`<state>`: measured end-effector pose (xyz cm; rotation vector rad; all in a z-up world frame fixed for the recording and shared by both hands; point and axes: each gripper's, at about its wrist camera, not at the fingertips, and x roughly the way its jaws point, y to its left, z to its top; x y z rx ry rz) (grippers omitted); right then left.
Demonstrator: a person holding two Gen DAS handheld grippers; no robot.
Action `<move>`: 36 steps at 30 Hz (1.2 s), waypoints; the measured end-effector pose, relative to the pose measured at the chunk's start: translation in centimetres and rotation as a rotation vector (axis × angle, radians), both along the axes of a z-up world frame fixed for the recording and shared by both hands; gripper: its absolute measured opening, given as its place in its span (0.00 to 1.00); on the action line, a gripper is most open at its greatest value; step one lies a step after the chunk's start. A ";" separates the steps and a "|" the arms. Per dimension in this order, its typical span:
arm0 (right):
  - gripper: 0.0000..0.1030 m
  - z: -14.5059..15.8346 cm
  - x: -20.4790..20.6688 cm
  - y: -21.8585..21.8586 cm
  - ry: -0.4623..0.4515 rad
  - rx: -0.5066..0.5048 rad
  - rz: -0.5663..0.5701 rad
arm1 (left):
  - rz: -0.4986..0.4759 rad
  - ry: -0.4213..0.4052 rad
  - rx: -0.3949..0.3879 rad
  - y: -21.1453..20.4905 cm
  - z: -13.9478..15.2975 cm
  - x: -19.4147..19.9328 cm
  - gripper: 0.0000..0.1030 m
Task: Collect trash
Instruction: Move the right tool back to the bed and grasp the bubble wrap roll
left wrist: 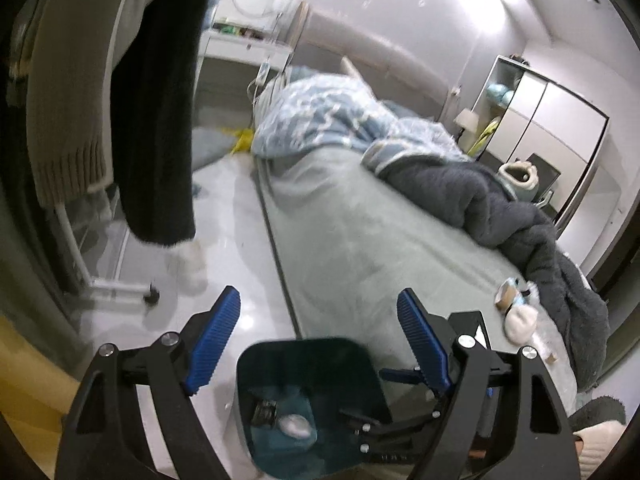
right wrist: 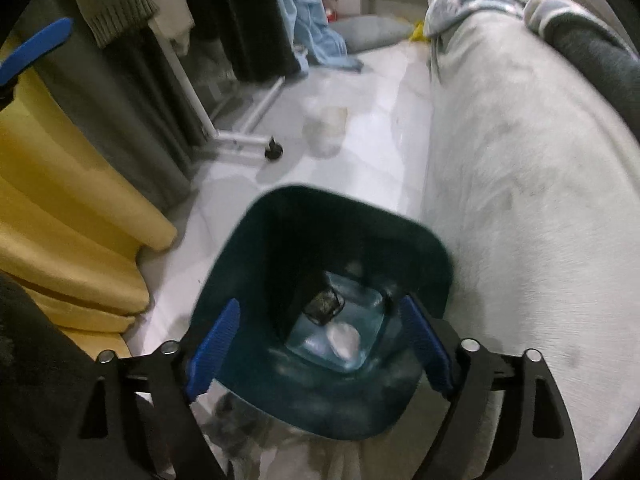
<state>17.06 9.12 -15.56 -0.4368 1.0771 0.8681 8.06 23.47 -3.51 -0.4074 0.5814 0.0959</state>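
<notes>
A: Bedroom, bed beside teal bin on floor. Trash?
B: My right gripper over bin, jaws wide, empty; wad inside. Left gripper wide, empty.

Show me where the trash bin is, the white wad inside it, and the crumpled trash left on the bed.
trash bin [right wrist: 248, 248], right wrist view, on its far inner wall.
white wad [right wrist: 343, 340], right wrist view, on its middle.
crumpled trash [left wrist: 518, 316], left wrist view, on the white piece.
</notes>
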 end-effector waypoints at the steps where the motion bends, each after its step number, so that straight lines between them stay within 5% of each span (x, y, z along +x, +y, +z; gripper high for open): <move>1: 0.85 0.7 -0.3 -0.3 -0.017 0.014 0.003 | -0.006 -0.017 -0.004 -0.3 0.5 0.0 0.80; 15: 0.86 7.2 -1.4 -7.0 -0.217 0.092 -0.014 | -0.111 -0.147 0.045 -7.2 4.1 2.1 0.80; 36: 0.86 9.8 1.2 -20.2 -0.275 0.141 -0.219 | -0.232 -0.095 -0.060 -16.1 2.6 7.8 0.81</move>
